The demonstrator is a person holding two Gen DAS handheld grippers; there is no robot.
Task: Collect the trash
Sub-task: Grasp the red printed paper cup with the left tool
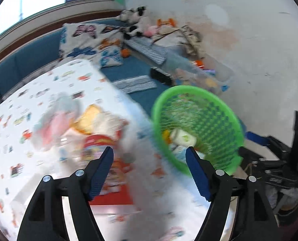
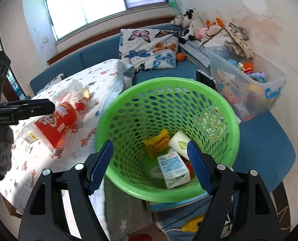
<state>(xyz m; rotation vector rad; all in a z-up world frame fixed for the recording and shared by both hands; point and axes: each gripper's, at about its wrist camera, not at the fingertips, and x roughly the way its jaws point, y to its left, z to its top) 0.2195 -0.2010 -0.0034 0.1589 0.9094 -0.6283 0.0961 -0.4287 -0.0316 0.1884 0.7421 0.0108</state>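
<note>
A green mesh basket (image 2: 129,188) stands beside the bed, tilted toward me. It holds a yellow packet (image 2: 157,142), a white paper cup (image 2: 179,142) and a white-and-blue carton (image 2: 173,168). My right gripper (image 2: 149,143) hangs open over its near rim, and its pads press on nothing that I can see. On the patterned bedsheet (image 2: 38,170) a red snack tub (image 2: 58,120) lies on its side next to crumpled clear wrappers (image 2: 72,92). The left wrist view is blurred. There my left gripper (image 1: 150,149) is open and empty, between the tub (image 1: 96,142) and the basket (image 1: 189,89).
A butterfly pillow (image 2: 149,48) and an orange ball (image 2: 180,57) lie on the blue seat behind the bed. A clear bin of toys (image 2: 269,92) stands at the right wall, with plush toys (image 2: 189,20) behind it. A small black object (image 2: 205,78) sits behind the basket.
</note>
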